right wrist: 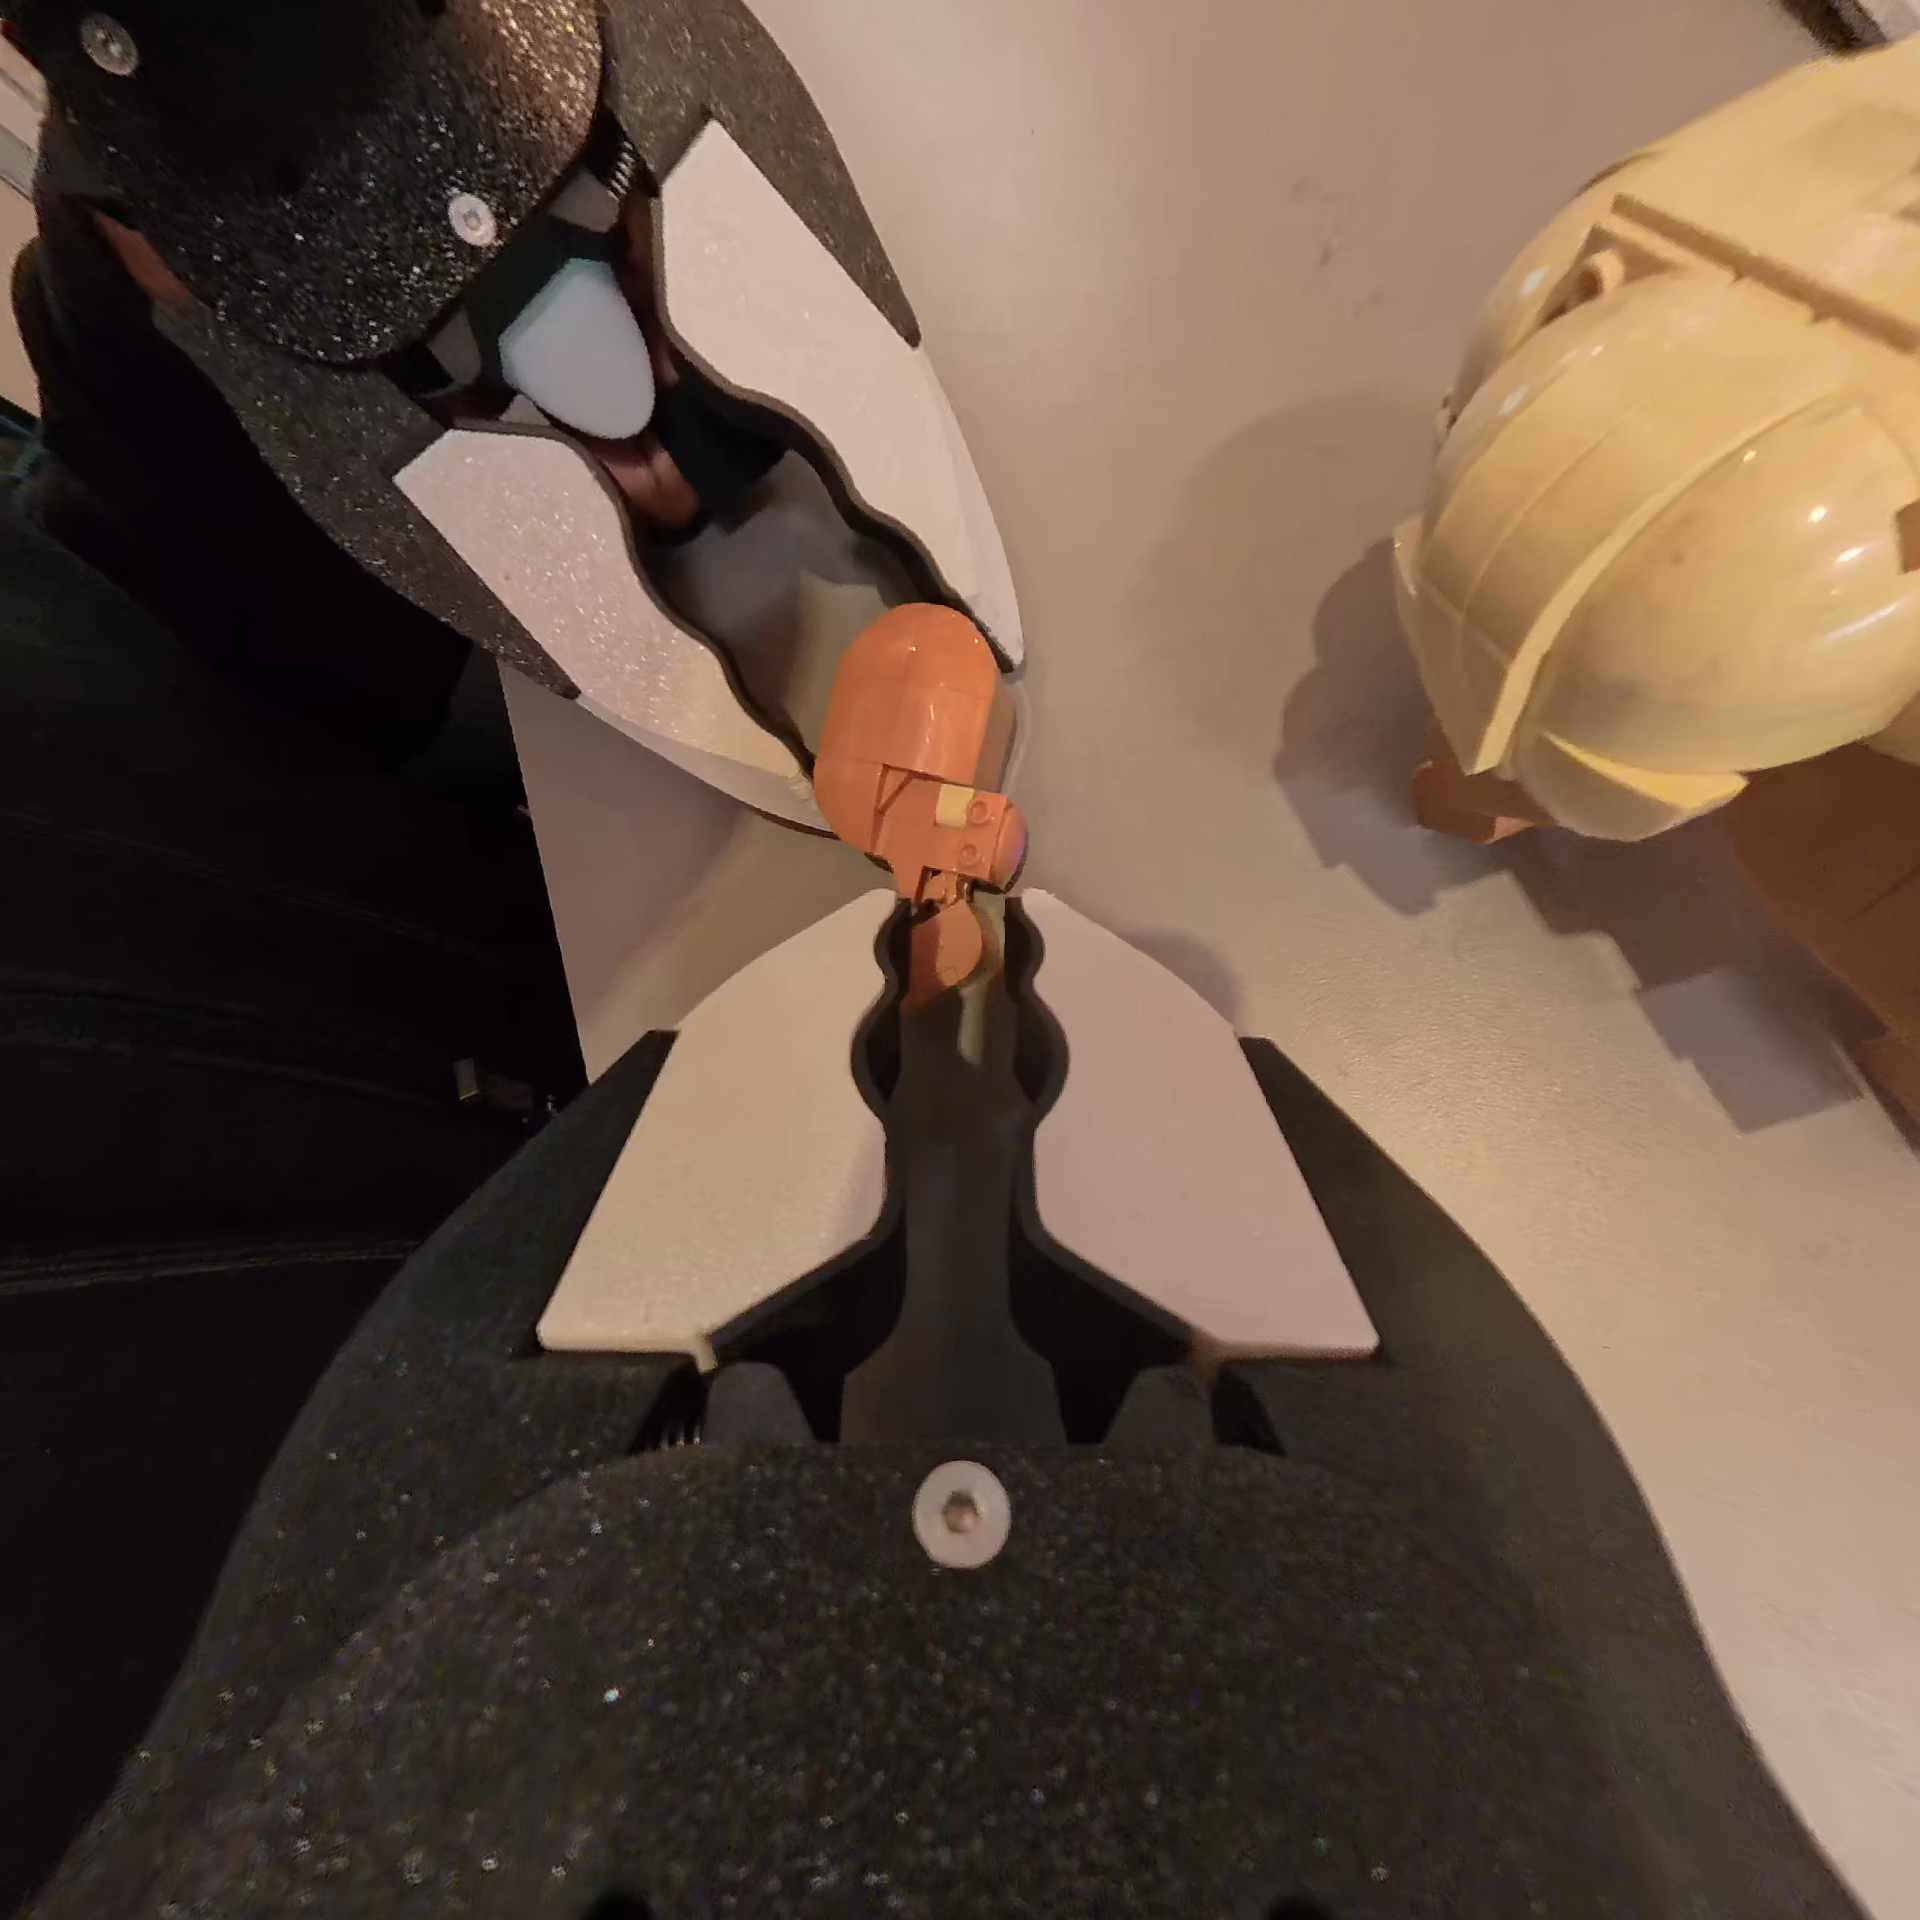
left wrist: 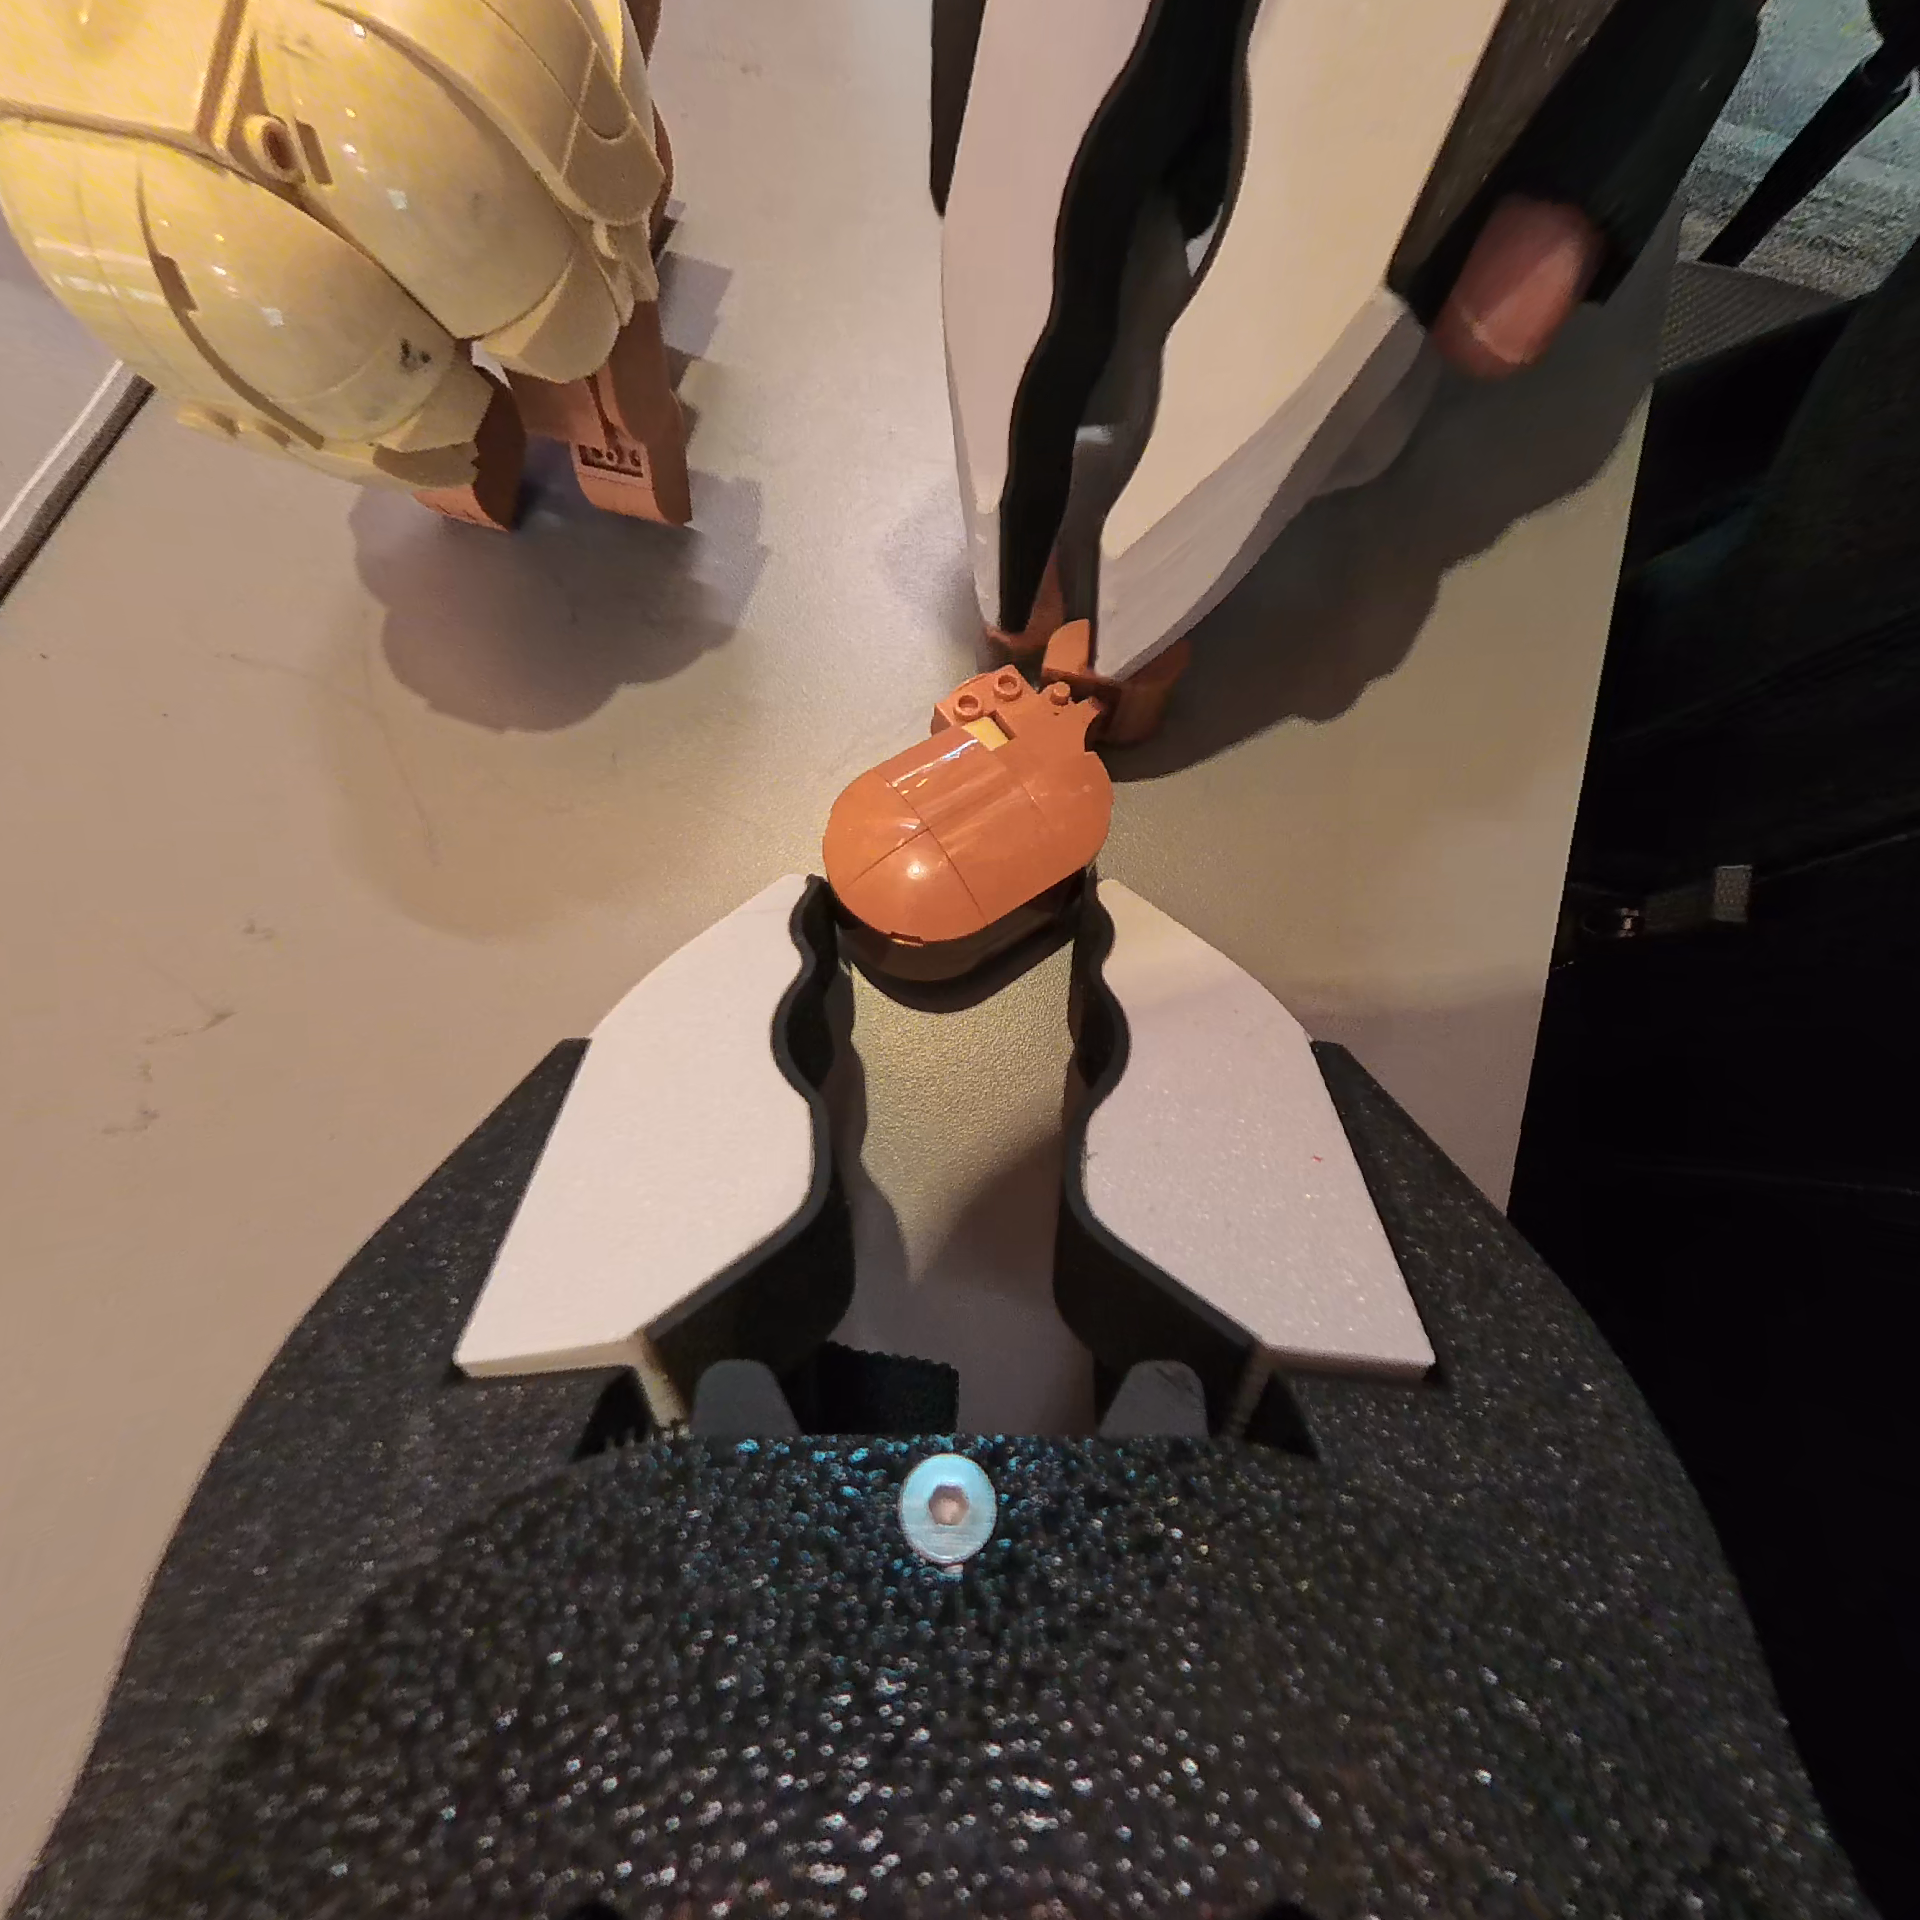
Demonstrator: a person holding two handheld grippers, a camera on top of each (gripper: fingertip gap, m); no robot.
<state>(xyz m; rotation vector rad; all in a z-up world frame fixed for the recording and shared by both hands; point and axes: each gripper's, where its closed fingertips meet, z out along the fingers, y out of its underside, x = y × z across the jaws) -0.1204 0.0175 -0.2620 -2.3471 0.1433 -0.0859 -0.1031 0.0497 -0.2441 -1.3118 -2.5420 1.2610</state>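
Left gripper (left wrist: 956, 914) clamps the brown brick piece (left wrist: 961, 847) steady; right gripper (right wrist: 951, 925) pinches its small end tab (right wrist: 940, 961).

The rounded brick piece (left wrist: 961, 847) lies on the bench (left wrist: 312, 935), between the left tool (left wrist: 954, 914) and right tool (left wrist: 1081, 634); the domed brick model (left wrist: 312, 229) stands behind it, leftward.

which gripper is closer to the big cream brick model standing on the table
Left, though neither is close. The cream model stands ahead-left of the left gripper; the right gripper sits farther off.
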